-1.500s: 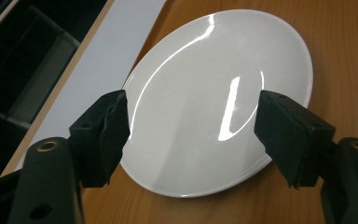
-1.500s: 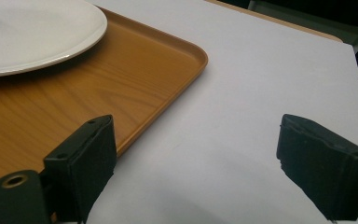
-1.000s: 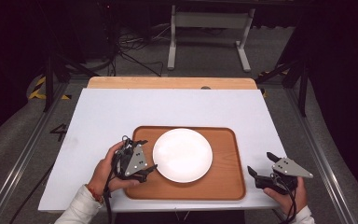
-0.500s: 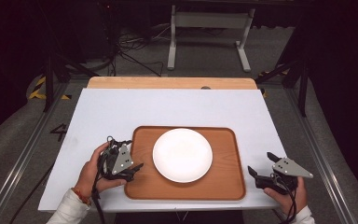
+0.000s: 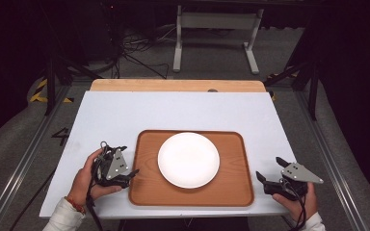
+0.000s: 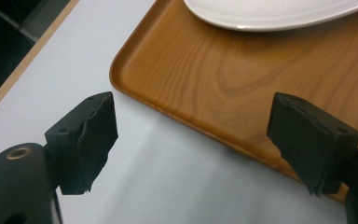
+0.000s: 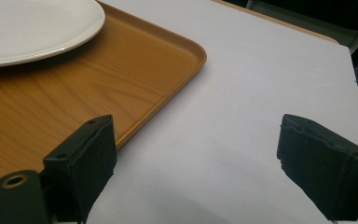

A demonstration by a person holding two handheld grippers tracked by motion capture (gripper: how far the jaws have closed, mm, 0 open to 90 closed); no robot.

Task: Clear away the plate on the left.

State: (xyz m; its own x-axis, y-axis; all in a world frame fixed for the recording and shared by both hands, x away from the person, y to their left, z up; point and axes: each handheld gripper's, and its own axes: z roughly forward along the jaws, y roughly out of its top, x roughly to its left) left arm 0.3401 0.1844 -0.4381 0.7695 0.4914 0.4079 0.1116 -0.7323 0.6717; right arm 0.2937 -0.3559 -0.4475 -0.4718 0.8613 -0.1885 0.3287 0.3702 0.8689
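- Tray [image 5: 231,187]: brown wood-grain, rounded corners, raised rim; flat on the white table [image 5: 125,120], toward its near edge.
- Plate [image 5: 188,159]: white, round, bare; resting on the tray, roughly centred; seen as a pale arc at the top of the left gripper view [image 6: 279,11] and at the upper left of the right gripper view [image 7: 32,28].
- Left gripper [image 5: 128,174]: held in the left hand [image 5: 84,178] at the tray's left edge; jaws spread wide, nothing between them but table and tray rim. In the left gripper view [image 6: 193,147], one jaw over white table, the other over the tray's [image 6: 223,84] edge. Contact with the rim hard to judge; seemingly just above or beside it.
- Right gripper [image 5: 269,174]: held in the right hand [image 5: 298,202] near the table's near right corner, just beside the tray's right edge, apart from it; jaws released, wide, gripping nothing. In the right gripper view [image 7: 196,158], one jaw close to the tray [image 7: 121,79] rim, the other over bare table [image 7: 270,74].
- Cable: black, trailing from each gripper toward the forearms.
- Background: dark floor, cables, a metal stand beyond the table's far edge.
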